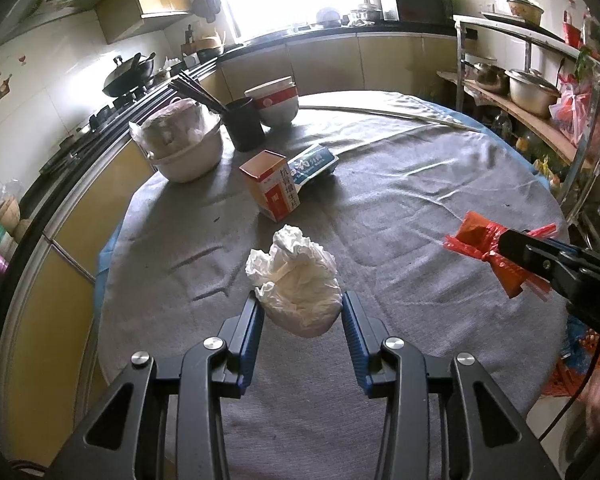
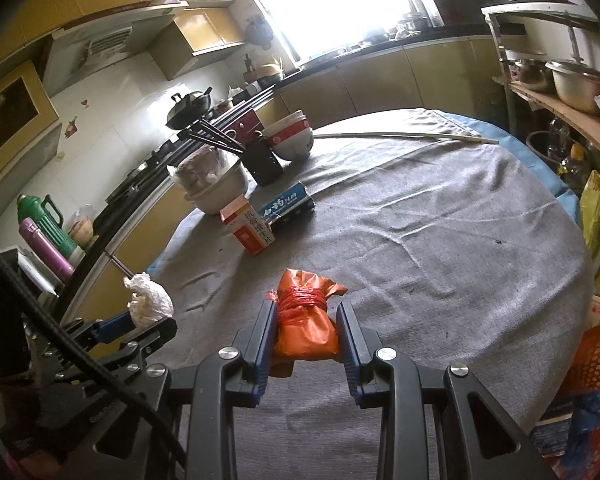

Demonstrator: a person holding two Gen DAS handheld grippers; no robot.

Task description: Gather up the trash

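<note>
A crumpled white bag (image 1: pixel 298 286) of trash sits between the blue pads of my left gripper (image 1: pixel 300 308), which is shut on it above the grey tablecloth (image 1: pixel 400 200). A tied orange bag (image 2: pixel 306 320) is pinched in my right gripper (image 2: pixel 306 320), also shut. From the left wrist view the right gripper (image 1: pixel 496 254) comes in at the right edge with the orange bag (image 1: pixel 480 240) in it. In the right wrist view the left gripper (image 2: pixel 148 320) holds the white bag (image 2: pixel 150 300) at the lower left.
An orange and white carton (image 1: pixel 270 184) and a blue box (image 1: pixel 314 162) lie mid-table. Behind them stand stacked bowls (image 1: pixel 184 148), a black chopstick holder (image 1: pixel 244 124) and red-banded bowls (image 1: pixel 274 100). An orange basket (image 2: pixel 596 364) sits at the right, shelves with pots (image 1: pixel 532 92) beyond.
</note>
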